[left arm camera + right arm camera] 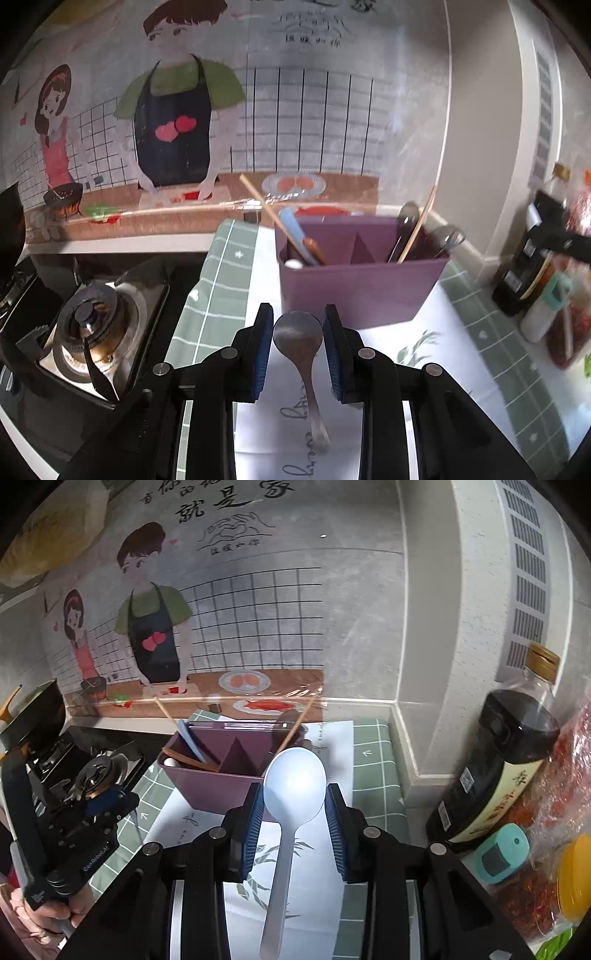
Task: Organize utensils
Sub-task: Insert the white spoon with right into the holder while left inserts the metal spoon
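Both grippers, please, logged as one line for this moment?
left gripper: shut on metal spoon | right gripper: shut on white spoon | purple caddy: ahead

Each fisheye camera sits just behind its own gripper and looks forward and down along the fingers, over the desk (491, 332) toward the wall mural (177, 122). Both face the purple holder (354, 288) from near, the left view more squarely, the right from a little further right. They share holder, mural, stove (96, 325) and dark bottle (498, 768).
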A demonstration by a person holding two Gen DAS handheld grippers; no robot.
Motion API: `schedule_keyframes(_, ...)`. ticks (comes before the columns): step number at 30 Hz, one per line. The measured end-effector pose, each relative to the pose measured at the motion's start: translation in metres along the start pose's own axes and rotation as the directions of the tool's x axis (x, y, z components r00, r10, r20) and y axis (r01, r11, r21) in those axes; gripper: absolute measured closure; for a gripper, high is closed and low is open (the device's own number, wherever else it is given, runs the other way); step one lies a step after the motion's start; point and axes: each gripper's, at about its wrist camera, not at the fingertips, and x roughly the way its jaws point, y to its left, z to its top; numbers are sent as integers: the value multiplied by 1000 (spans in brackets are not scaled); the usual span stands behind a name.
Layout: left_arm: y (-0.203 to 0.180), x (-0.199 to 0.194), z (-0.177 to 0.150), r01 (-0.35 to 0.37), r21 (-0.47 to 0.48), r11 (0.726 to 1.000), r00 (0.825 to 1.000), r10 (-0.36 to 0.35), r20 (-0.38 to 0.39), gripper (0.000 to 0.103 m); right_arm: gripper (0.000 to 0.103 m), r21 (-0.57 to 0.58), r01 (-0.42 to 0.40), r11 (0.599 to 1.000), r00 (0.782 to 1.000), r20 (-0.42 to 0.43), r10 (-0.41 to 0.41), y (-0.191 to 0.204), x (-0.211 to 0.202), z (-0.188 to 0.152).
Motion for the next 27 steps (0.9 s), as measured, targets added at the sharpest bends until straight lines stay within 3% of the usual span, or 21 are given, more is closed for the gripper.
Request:
schedule_keyframes(13, -1, -20, 25, 22, -5, 1000, 998, -22, 53, 75, 72, -41, -10, 999, 1000, 3, 10, 12, -3, 6)
schedule_keyframes(17, -5, -41, 60, 47, 14, 999, 992, -48, 117, 75, 72, -45, -19, 999, 999, 39, 21, 14, -11, 21)
schedule_keyframes(22, 0, -68, 128, 133, -38, 990, 962, -120, 244, 75, 72, -23, -58, 998, 979, 197, 62, 14, -36, 77)
schedule_keyframes(27, 3, -58, 167, 172, -42, 984, 947, -154, 282, 75, 72, 12, -43, 999, 966, 255, 38, 17, -15, 115)
